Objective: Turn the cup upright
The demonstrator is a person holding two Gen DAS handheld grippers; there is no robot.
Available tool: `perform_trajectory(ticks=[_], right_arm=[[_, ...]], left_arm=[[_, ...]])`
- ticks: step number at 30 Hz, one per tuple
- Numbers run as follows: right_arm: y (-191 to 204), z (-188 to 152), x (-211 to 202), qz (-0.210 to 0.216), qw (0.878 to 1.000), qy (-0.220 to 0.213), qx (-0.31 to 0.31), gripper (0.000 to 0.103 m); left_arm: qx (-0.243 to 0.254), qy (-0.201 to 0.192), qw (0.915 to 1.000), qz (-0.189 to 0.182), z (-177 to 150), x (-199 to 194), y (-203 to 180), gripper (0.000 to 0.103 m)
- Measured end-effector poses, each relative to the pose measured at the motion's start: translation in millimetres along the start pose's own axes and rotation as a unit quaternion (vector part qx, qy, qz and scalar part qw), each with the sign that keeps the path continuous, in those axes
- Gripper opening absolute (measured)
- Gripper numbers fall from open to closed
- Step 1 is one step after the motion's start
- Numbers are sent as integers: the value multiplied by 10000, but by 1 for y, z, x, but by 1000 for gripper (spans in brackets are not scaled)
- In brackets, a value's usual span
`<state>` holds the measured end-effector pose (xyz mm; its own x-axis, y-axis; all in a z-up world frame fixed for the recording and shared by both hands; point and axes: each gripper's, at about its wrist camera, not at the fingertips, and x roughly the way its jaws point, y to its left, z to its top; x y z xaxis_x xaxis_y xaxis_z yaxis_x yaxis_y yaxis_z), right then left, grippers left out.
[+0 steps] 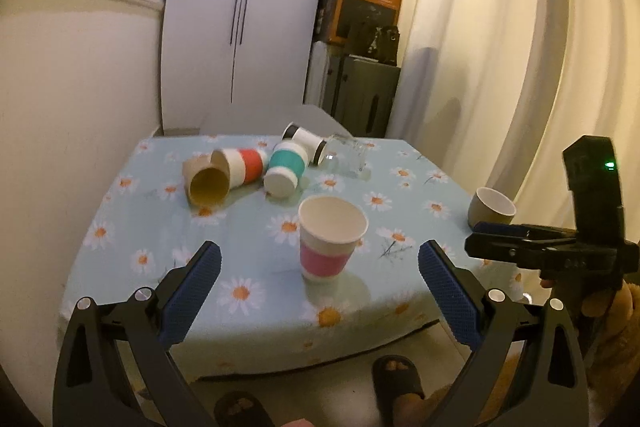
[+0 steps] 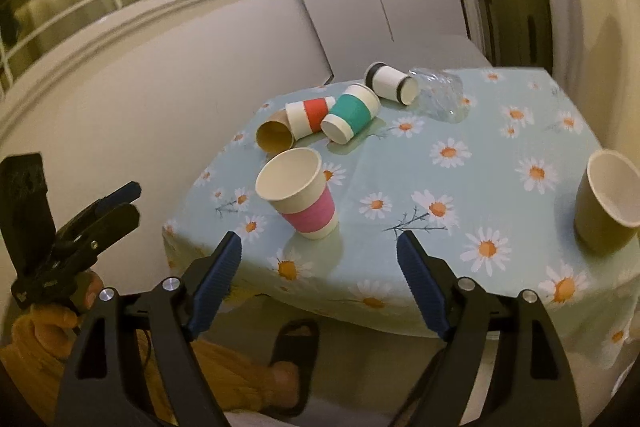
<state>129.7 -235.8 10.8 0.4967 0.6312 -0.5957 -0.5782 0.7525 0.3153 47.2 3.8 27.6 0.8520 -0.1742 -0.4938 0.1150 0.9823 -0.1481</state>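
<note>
I am holding both grippers back off the near edge of the table [image 1: 132, 227], nothing in either. The left gripper [image 1: 320, 263] is standing with jaws wide; so is the right gripper [image 2: 320, 255]. Just beyond them the pink-banded cup [image 1: 326, 243] is already standing upright, mouth up. To its right, near the table's edge, an olive cup [image 2: 608, 201] is upright too. Farther back from the pink-banded cup, the brown cup [image 1: 208, 183], red-banded cup [image 1: 246, 167], teal-banded cup [image 1: 286, 167], black-rimmed cup [image 1: 306, 141] and a clear glass [image 1: 346, 157] are lying tipped over. I judge I am between flips; next I am reaching past the pink-banded cup for a fallen one.
</note>
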Motion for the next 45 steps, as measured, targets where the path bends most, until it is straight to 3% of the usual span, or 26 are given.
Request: perform_trajectory(ticks=[6,16,45], right_arm=[[25,-11,-16,-327,9967,-419,-609,80],[24,-21,-4,-421,9953,-239,-841,80],[30,-29,9,-485,9926,-30,-1114,81]], left_arm=[[41,41,10000,-76,-19,-4,11,96],[-166,213,9996,-49,-21,-2,24,96],[183,374,9991,-28,-27,3,7,96]])
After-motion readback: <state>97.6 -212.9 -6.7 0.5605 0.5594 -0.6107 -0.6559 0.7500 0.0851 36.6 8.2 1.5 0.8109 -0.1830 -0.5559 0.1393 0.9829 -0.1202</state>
